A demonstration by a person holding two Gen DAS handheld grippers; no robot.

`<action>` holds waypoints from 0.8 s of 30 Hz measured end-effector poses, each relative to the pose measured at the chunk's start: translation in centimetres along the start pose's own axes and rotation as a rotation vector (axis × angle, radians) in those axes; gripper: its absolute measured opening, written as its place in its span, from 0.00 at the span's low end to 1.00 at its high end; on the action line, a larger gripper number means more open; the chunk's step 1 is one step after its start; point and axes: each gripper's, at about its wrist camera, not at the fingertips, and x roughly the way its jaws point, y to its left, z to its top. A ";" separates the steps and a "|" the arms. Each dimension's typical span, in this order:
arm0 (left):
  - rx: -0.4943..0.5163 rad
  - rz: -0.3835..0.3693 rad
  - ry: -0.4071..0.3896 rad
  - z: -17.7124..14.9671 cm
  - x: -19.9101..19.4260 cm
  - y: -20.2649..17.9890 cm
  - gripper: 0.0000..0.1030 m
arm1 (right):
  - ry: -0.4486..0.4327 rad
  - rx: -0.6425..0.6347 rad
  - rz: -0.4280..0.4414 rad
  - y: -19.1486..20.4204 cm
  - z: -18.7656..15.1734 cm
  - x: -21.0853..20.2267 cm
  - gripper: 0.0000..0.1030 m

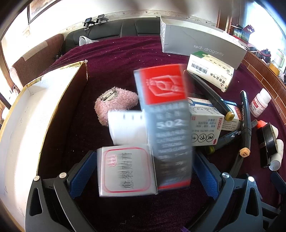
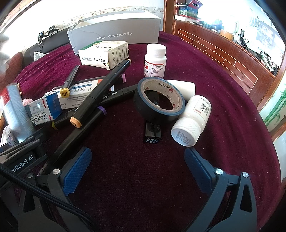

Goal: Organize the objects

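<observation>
Home: sofa (image 1: 125,28), framed picture (image 1: 38,8)

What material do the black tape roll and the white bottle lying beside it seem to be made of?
Black tape roll: probably glossy vinyl tape wound on a cardboard core; the inner ring looks matte beige with red print. White bottle: likely smooth plastic, with a ribbed cap and a paper label.
</observation>
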 end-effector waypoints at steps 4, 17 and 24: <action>0.000 0.000 0.000 0.0 0.0 0.0 0.99 | 0.000 0.000 0.000 0.0 0.0 0.0 1.00; -0.001 0.000 0.000 0.0 0.0 0.0 0.99 | -0.001 0.001 0.001 0.1 -0.1 -0.1 1.00; -0.001 0.000 0.000 0.0 0.0 0.0 0.99 | -0.001 0.001 0.001 0.2 -0.1 -0.1 1.00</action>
